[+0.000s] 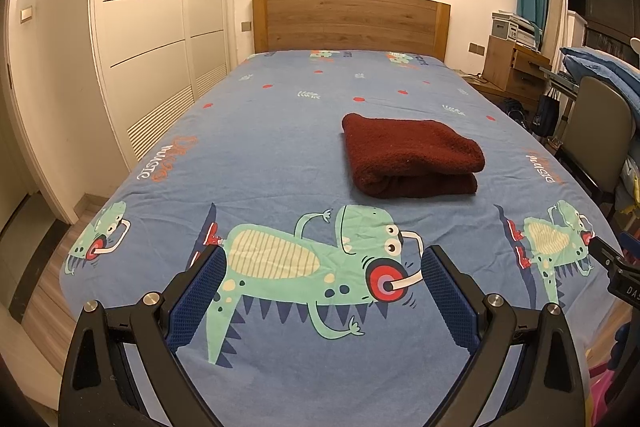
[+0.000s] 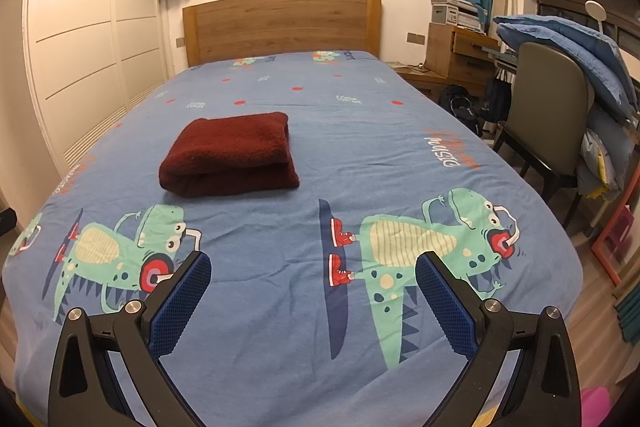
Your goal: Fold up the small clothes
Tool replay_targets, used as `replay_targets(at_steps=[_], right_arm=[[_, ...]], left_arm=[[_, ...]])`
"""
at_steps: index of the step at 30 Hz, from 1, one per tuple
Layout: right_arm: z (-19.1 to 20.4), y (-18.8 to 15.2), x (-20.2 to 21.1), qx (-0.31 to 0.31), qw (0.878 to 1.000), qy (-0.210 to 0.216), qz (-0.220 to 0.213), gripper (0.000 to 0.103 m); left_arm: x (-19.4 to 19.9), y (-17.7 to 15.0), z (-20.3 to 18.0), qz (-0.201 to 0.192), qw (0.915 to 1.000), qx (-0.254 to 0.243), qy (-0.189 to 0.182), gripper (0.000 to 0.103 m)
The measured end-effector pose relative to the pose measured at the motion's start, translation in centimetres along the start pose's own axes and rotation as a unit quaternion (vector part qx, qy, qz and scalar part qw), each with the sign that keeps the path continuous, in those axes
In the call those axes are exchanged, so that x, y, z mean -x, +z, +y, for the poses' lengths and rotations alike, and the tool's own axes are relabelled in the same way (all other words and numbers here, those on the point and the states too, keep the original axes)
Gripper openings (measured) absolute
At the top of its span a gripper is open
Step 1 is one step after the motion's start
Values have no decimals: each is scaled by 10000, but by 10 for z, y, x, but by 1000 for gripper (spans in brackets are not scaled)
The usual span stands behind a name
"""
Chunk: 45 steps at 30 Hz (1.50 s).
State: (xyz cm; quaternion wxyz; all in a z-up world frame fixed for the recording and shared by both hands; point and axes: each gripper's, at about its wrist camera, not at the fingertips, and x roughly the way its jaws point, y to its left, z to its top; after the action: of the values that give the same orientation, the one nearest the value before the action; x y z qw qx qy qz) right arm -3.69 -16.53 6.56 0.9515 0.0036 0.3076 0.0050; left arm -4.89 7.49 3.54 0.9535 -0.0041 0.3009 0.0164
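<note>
A wide bed [image 1: 280, 131] under a blue dinosaur-print sheet fills most of both views, its wooden headboard [image 1: 352, 21] at top centre. A grey chair [image 2: 552, 99] piled with blue bedding stands at the right edge. The dark red garment [image 1: 410, 155] lies folded on the sheet, right of centre in the left wrist view, left of centre in the right. The left gripper [image 1: 323, 265] and right gripper [image 2: 313, 271] hang low in their frames, jaws spread wide, holding nothing, well short of the garment.
</note>
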Motion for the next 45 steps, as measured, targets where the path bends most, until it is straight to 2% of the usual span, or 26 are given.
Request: replay_targets(at_steps=[45], right_arm=[[-7,-1,0,-38,9999,-101,37,102]], left_arm=[[-6,-6,1,51,10000,-23,-68,96]])
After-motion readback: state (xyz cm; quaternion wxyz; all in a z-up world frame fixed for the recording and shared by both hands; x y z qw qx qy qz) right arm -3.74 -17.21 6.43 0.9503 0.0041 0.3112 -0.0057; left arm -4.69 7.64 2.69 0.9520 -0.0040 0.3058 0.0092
